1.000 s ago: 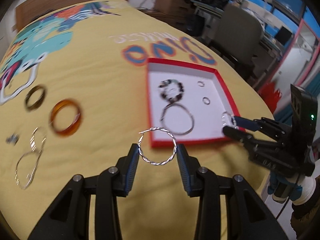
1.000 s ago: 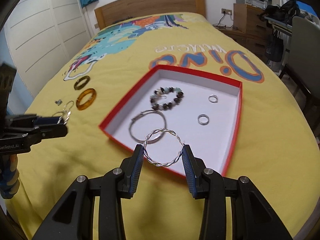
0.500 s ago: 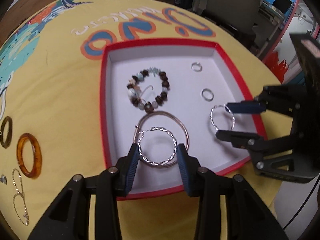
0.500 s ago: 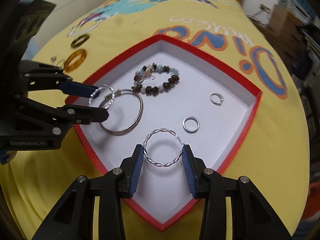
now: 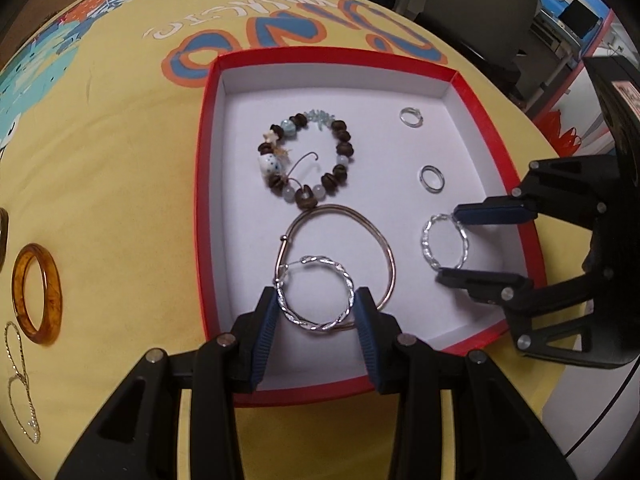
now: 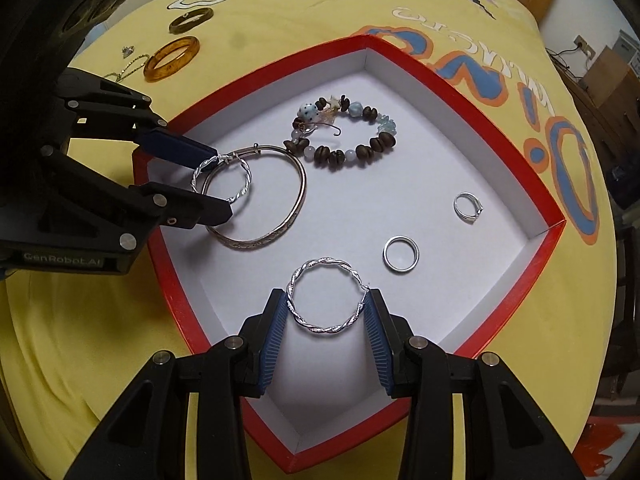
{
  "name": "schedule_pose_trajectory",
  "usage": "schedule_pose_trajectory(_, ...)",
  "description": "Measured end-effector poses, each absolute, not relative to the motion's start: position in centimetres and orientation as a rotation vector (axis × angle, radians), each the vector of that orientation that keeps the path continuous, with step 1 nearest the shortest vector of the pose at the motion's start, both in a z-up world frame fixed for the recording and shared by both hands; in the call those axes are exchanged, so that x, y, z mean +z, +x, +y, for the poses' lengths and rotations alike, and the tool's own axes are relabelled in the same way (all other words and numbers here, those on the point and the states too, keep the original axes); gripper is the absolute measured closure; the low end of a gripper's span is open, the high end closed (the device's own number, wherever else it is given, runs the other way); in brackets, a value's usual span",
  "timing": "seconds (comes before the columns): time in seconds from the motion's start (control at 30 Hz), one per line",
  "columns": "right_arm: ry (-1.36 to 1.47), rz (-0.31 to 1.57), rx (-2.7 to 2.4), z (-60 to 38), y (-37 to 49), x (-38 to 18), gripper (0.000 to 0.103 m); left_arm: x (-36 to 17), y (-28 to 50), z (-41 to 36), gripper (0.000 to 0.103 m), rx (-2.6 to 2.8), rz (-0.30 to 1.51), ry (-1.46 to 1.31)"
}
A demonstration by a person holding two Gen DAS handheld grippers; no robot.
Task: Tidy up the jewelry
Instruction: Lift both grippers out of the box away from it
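- Both grippers sit over the red cardboard box with the white inside (image 5: pixel 496 112), each carrying one twisted silver hoop earring, so it looks like a matched pair going in together.
- Left gripper (image 5: pixel 316 312) pinches its twisted silver hoop (image 5: pixel 314 294) by the sides between the blue ribbed pads, low over the near end of the box, right above the big plain silver bangle (image 5: pixel 376 236) already lying there.
- Right gripper (image 6: pixel 326 306) has the second twisted hoop (image 6: pixel 326 296) between its pads. Its jaws have just been opening a bit, but the pads look like they're touching the hoop's sides, so I'd call it a loosening grip.
- Holding them edge-on by the rim makes sense: thin wire, nothing else to grab.
- Already in the box: a beaded bracelet of brown and pale blue beads (image 5: pixel 308 160) and two small silver finger rings (image 5: pixel 432 178).
- Left out on the yellow printed bedspread (image 5: pixel 120 140): an amber resin bangle (image 5: pixel 36 292) and a thin silver chain (image 5: pixel 20 380).
- My guess is the drop comes next. The left hoop may land on the bangle and tangle.
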State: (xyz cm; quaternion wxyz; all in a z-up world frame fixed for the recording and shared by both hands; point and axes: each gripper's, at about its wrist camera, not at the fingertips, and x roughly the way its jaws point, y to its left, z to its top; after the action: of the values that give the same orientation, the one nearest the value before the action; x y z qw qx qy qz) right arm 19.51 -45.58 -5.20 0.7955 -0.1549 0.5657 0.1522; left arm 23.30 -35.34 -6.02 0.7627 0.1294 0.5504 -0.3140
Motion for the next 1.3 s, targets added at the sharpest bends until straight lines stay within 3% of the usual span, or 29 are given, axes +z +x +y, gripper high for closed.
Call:
schedule_pose_trajectory(0.1, -0.339, 1.22, 0.314, -45.2, 19.4, -5.2, 0.055, -5.9, 23.4, -35.1, 0.066, -0.682, 1.204, 0.263)
schedule_pose_trajectory(0.7, -0.181, 1.019, 0.159, -45.9, 13.4, 2.0, 0.054, -0.3, 18.4, -29.2, 0.066, -0.685, 1.071, 0.183)
schedule_pose_trajectory(0.97, -0.106, 0.968, 0.169, -41.5, 8.9, 3.2, 0.054, 0.4, 14.6, -20.4, 0.065, -0.577, 1.062, 0.197)
schedule_pose_trajectory(1.1, -0.069, 0.952, 0.182, -38.9, 7.2, 3.5, 0.053, 0.7, 13.2, -15.5, 0.058, -0.516, 1.051, 0.163)
schedule_pose_trajectory(1.3, -0.071, 0.942, 0.209, -34.4, 5.3, 4.3, 0.053, 1.1, 11.0, -8.6, 0.057, -0.421, 1.03, 0.1)
